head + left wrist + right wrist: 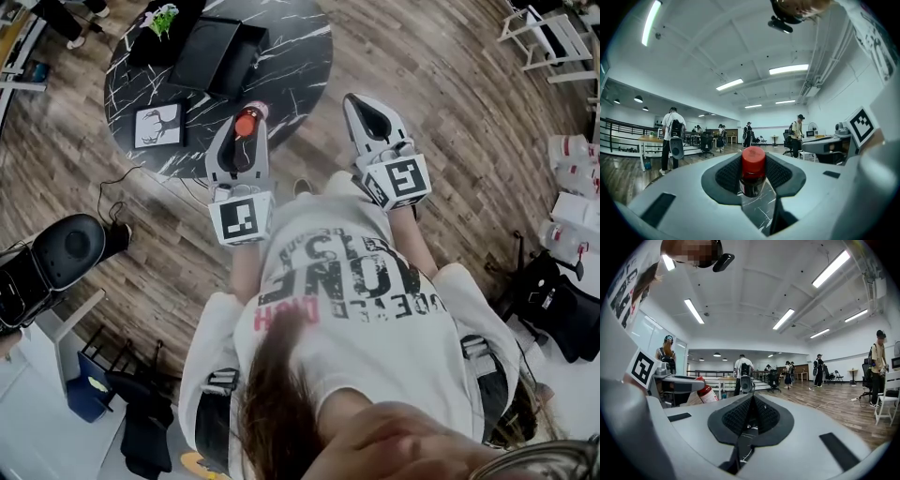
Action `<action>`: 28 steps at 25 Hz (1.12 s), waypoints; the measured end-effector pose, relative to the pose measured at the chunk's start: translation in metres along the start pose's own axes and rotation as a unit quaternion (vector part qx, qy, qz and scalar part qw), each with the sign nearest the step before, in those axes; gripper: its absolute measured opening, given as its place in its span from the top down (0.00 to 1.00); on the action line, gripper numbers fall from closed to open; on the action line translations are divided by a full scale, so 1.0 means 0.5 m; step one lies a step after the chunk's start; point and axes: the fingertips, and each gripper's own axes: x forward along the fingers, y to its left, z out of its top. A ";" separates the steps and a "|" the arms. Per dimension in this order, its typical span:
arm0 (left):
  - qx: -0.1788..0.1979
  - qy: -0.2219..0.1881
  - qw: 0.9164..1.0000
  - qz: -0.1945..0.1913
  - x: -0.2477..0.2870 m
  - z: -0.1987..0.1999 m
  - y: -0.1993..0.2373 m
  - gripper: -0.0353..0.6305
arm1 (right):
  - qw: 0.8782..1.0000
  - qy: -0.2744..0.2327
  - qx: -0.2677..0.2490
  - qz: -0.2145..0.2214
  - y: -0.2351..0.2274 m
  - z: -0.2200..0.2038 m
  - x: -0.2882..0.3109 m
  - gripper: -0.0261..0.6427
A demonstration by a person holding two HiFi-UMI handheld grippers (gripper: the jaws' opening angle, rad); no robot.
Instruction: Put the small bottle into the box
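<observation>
Head view, small bottle (249,120) upright, cap (246,123) up

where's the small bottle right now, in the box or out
Out: the small bottle is clamped in the left hand-held gripper, short of the black box.

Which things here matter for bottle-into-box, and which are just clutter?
Job: small bottle, clamped in the left hand-held gripper; black box on the round table.

Lying about: deer picture and green item on the table; black chair and white containers on the floor.
</observation>
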 end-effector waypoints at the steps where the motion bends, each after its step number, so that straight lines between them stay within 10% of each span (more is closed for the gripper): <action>1: 0.000 0.001 1.000 0.000 0.003 -0.001 0.003 0.74 | 1.000 0.000 0.001 -0.002 -0.001 0.000 0.001 0.96; 14: -0.001 0.012 1.000 0.007 0.060 -0.006 0.000 0.74 | 1.000 0.003 0.012 0.003 -0.046 -0.009 0.039 0.96; 28: -0.009 0.011 0.994 0.108 0.187 0.016 0.010 0.74 | 0.995 0.009 0.004 0.102 -0.177 0.011 0.176 0.96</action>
